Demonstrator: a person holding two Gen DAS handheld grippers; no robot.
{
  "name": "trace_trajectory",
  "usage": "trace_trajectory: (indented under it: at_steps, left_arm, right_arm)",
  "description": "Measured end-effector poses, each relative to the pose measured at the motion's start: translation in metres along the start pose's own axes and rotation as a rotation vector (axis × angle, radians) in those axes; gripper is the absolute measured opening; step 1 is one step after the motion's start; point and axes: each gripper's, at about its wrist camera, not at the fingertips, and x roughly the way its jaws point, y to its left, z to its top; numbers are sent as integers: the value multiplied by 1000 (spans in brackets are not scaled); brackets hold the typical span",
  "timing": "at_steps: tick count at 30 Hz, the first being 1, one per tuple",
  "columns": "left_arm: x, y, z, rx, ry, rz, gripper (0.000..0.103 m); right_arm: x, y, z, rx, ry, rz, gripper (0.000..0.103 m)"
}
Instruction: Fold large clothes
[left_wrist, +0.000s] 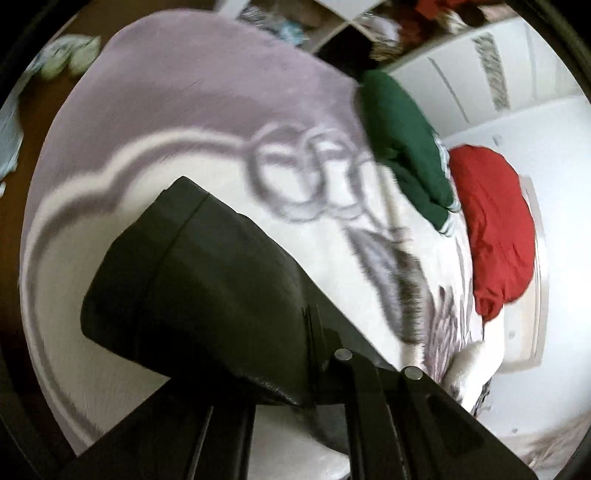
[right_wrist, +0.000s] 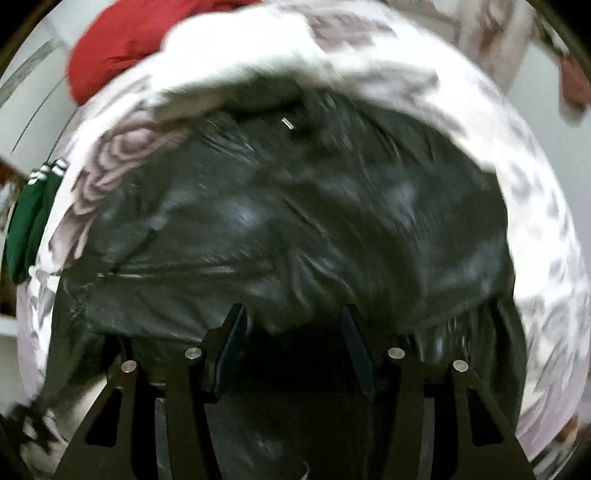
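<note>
A black leather-like jacket (right_wrist: 295, 221) lies spread on a lilac and white patterned blanket (right_wrist: 535, 258). My right gripper (right_wrist: 293, 325) hovers just over its near edge, fingers apart and empty. In the left wrist view, my left gripper (left_wrist: 314, 332) is shut on a fold of the black jacket (left_wrist: 192, 277), likely a sleeve or cuffed end, and holds it lifted above the blanket (left_wrist: 184, 110). The view is tilted and blurred by motion.
A green garment with white stripes (left_wrist: 406, 147) and a red garment (left_wrist: 495, 229) lie at the blanket's far edge; they also show in the right wrist view, the red garment (right_wrist: 122, 51) and the green garment (right_wrist: 26, 229). White cabinets (left_wrist: 517, 74) stand beyond.
</note>
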Motion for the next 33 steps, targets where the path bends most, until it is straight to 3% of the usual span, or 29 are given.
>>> trace_trajectory:
  at_steps: [2, 3, 5, 8, 12, 16, 18, 21, 25, 26, 29, 33]
  left_arm:
    - [-4, -18, 3, 53, -15, -4, 4]
    - [-8, -29, 3, 89, -26, -6, 4]
    - [-18, -54, -2, 172, -47, 7, 4]
    - [-32, -105, -19, 326, -78, 16, 4]
    - [-44, -191, -73, 555, -76, -27, 4]
    - [-43, -270, -160, 771, -17, -119, 4]
    - [-30, -305, -215, 856, 66, -180, 4]
    - [-8, -341, -308, 998, 197, -258, 4]
    - [26, -358, -426, 1210, 345, -294, 4]
    - [38, -356, -457, 1272, 381, -287, 4]
    - [63, -350, -506, 1368, 439, -225, 4]
    - [94, -333, -534, 1448, 468, -48, 5]
  right_arm:
    - [24, 10, 4, -54, 41, -69, 57]
    - [45, 12, 6, -66, 120, -87, 57]
    - [69, 7, 12, -33, 205, -60, 57]
    - [59, 0, 27, -21, 203, -9, 57]
    - [32, -25, 38, 0, 177, 41, 58]
    - [10, -73, 40, 76, 181, 80, 61]
    - [1, -103, 36, 127, 175, 88, 62]
    - [-11, -151, 22, 210, 168, 85, 63]
    - [-12, -213, 7, 293, 185, 66, 64]
    - [-11, -227, 2, 310, 190, 62, 64]
    - [-7, -265, -11, 352, 208, 44, 64]
    - [-5, -294, -26, 399, 225, 61, 64]
